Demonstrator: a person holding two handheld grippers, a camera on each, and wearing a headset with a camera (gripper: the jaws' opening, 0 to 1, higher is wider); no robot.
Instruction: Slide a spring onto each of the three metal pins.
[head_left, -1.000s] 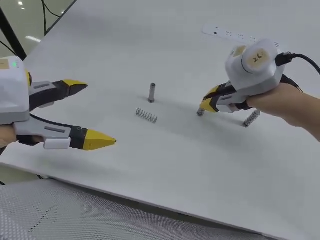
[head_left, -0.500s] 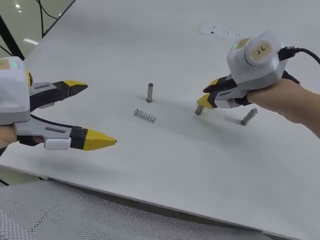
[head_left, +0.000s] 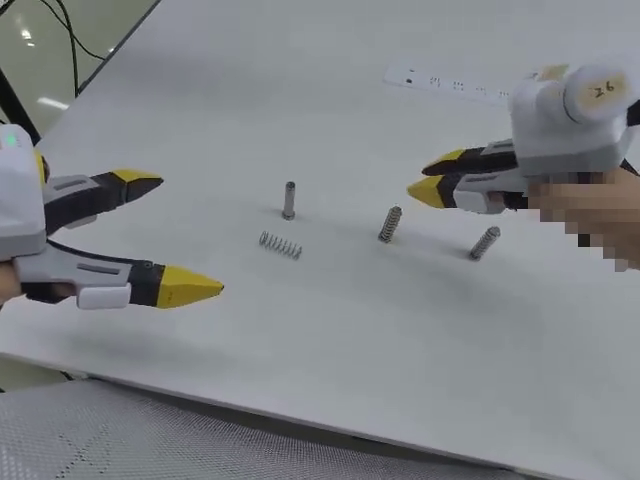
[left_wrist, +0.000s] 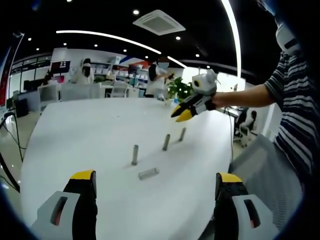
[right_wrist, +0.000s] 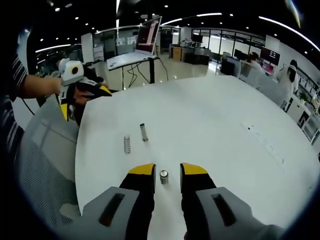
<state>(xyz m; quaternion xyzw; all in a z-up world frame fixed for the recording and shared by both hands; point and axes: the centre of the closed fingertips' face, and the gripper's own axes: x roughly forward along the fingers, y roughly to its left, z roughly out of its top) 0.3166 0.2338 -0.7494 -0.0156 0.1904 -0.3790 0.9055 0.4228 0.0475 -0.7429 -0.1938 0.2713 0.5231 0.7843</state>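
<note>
The yellow-tipped right gripper (head_left: 420, 177), marked "26", is hovering narrowly parted and empty; the left gripper (head_left: 190, 235) is gaping wide.

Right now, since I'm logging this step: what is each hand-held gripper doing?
Left hand-held gripper: open wide, holding nothing.
Right hand-held gripper: jaws slightly apart, holding nothing.

1. Open-plan office: dark ceiling (left_wrist: 100, 15) with strip lights, spotlights and a square air vent (left_wrist: 160, 22).
2. Desks, chairs and a green plant (left_wrist: 178, 90) stand beyond the white table's (head_left: 400, 350) far edge.
3. Glossy floor (head_left: 40, 60) off its left edge; a grey mesh chair (head_left: 150, 430) at the near edge.
</note>
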